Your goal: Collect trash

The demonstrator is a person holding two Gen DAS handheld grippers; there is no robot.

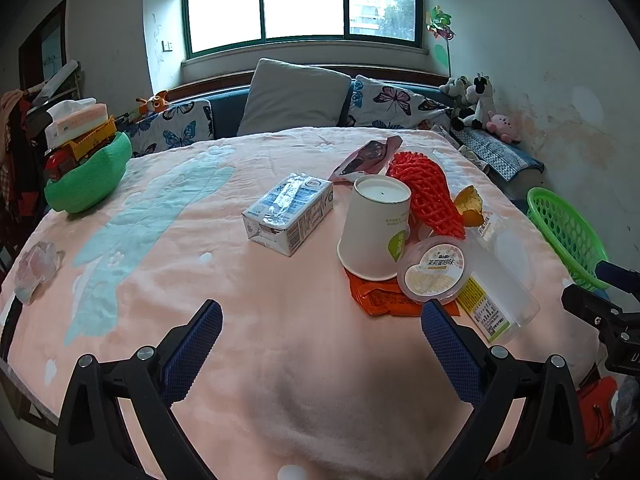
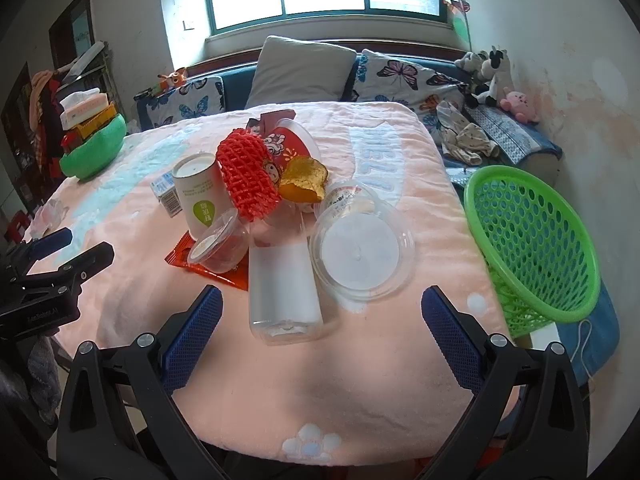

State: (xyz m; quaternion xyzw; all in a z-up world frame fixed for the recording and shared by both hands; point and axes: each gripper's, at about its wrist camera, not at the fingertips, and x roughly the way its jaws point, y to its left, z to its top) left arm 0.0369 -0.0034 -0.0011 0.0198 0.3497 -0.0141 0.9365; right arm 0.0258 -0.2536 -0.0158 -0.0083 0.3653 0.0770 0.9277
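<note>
Trash is piled on the pink blanket-covered table (image 1: 280, 360): a flattened milk carton (image 1: 288, 212), an upturned paper cup (image 1: 376, 228), red foam fruit netting (image 1: 430, 196), a small lidded pudding cup (image 1: 434, 270), an orange wrapper (image 1: 384, 300), a clear plastic bottle (image 2: 282, 284) lying down, a round clear lid (image 2: 362, 254) and orange peel (image 2: 304, 180). My left gripper (image 1: 322, 332) is open, low over bare blanket in front of the pile. My right gripper (image 2: 322, 320) is open with the clear bottle's base just ahead between its fingers. A green plastic basket (image 2: 532, 244) stands off the table's right edge.
A green plush bowl with toys and a tissue box (image 1: 86, 168) sits at the table's far left. A crumpled clear wrapper (image 1: 36, 268) lies near the left edge. Behind the table is a sofa with cushions (image 1: 292, 96) and soft toys (image 1: 476, 100).
</note>
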